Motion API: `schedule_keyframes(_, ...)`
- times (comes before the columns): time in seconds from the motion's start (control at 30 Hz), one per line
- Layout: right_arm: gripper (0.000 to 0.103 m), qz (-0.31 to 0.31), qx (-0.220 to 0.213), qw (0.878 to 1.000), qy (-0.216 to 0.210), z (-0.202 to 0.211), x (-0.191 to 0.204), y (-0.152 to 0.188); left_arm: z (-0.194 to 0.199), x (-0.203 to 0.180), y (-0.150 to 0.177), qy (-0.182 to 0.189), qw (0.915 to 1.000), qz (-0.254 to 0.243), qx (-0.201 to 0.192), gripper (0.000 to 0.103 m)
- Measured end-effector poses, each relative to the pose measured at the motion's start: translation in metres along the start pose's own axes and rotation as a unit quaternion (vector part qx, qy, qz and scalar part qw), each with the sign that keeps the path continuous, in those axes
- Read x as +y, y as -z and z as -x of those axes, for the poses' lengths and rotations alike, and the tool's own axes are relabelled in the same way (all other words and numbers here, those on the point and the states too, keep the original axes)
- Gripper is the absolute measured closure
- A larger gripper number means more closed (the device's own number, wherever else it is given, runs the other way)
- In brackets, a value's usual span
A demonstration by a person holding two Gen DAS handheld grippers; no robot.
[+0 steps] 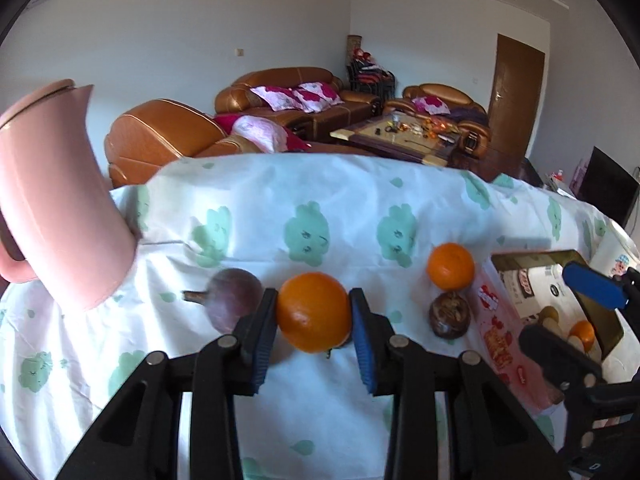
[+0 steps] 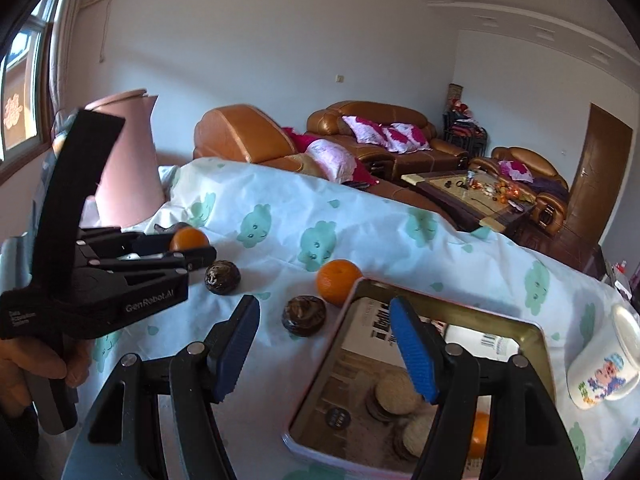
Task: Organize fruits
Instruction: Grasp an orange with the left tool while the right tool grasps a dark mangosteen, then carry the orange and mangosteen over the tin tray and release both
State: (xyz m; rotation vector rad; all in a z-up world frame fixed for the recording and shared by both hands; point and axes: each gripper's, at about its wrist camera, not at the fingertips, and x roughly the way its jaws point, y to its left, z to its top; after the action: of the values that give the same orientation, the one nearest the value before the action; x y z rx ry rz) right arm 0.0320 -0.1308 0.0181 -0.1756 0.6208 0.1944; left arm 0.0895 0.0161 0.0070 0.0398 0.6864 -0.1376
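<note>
My left fingers [image 1: 313,312] clamp the orange [image 1: 313,312], right fingers [image 2: 324,346] wide and empty over the tin [image 2: 538,334]; thin side grip, orange may roll out mid-carry.

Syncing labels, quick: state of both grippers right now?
Left gripper: closed on an orange.
Right gripper: open, empty, over the tin box.

Right wrist view: open tin below right gripper [image 2: 326,354], fruit spread over bench.
Blue-padded fingers [image 2: 414,354] apart, nothing between; tin [image 2: 532,334] holding round biscuits and one orange. Loose orange [image 2: 338,282] touching tin's far rim; two dark brown fruits [image 2: 303,315] beside. Left gripper [image 2: 196,246] at left, clamped on another orange [image 2: 188,238]. Pink jug [image 2: 128,160] behind; mug [image 2: 604,376] lying at right.
</note>
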Motion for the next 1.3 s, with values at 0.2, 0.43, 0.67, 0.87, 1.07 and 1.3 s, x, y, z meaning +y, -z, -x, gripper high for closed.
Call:
schedule_keyframes(0.2,0.059,0.071,0.109,0.991,-0.001,-0.066,0.027,-0.021,0.005,0.055,-0.009,-0.034,0.9963,0.078,-0.01,0.066)
schedule_keyframes(0.43,0.06,0.163,0.205,0.964,0.04,-0.109,0.042,-0.015,0.006,0.067,-0.009,-0.065,0.9943,0.083,-0.019,0.066)
schedule_keyframes(0.67,0.061,0.15,0.276,0.949,0.025,-0.12,0.025,-0.026,0.012,0.082,-0.008,-0.059,0.9916,0.113,-0.02,0.066)
schedule_keyframes(0.87,0.064,0.115,0.285,0.951,-0.019,-0.108,0.016,-0.03,0.011,0.081,-0.008,-0.051,0.9916,0.117,-0.019,0.066)
schedule_keyframes(1.07,0.063,-0.015,0.166,0.983,-0.08,-0.054,-0.01,-0.041,0.019,0.073,-0.008,-0.038,0.9925,0.108,-0.042,0.066)
schedule_keyframes(1.3,0.063,-0.107,0.03,0.994,-0.021,0.009,-0.036,-0.012,0.02,0.046,-0.005,0.007,0.9947,0.087,-0.055,0.066)
